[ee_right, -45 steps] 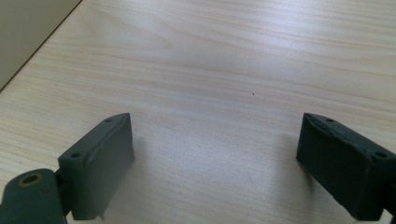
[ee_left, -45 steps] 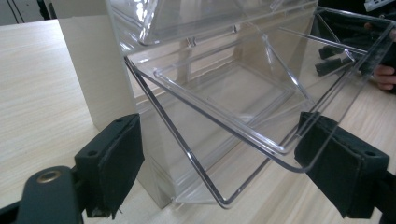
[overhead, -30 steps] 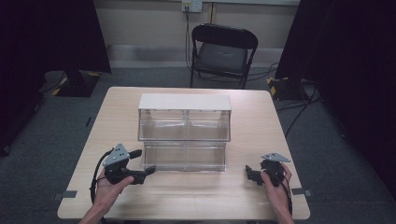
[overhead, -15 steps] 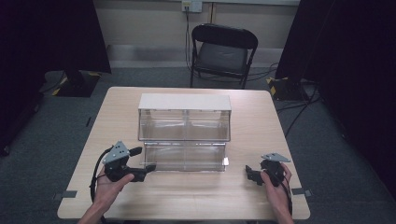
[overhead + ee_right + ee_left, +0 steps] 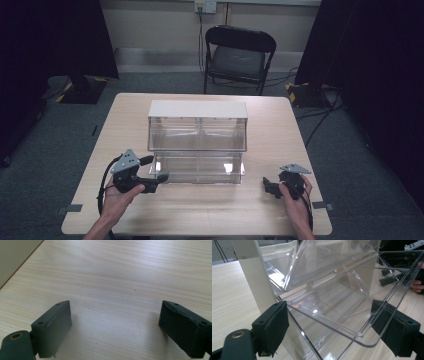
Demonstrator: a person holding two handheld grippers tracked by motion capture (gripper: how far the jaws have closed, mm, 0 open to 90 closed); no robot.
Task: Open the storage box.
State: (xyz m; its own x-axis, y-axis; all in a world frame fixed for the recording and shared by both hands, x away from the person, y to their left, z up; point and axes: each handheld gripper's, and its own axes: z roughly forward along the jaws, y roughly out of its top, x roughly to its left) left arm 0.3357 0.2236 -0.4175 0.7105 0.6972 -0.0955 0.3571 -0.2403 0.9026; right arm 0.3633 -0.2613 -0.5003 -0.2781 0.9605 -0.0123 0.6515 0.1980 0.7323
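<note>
High view: a clear two-tier bin unit (image 5: 198,142) stands mid-table (image 5: 280,120). My left gripper (image 5: 159,178) sits at its lower front left corner, jaws spread wide around the tilted-out lower bin (image 5: 342,305), not touching it as far as I can tell. My right gripper (image 5: 267,185) rests near the table's right front, jaws wide apart over bare wood.

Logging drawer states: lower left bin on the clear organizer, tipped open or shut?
Tipped open. In the left gripper view the lower left bin tilts outward from the clear organizer, its rim between the left gripper's open jaws, bin empty.
</note>
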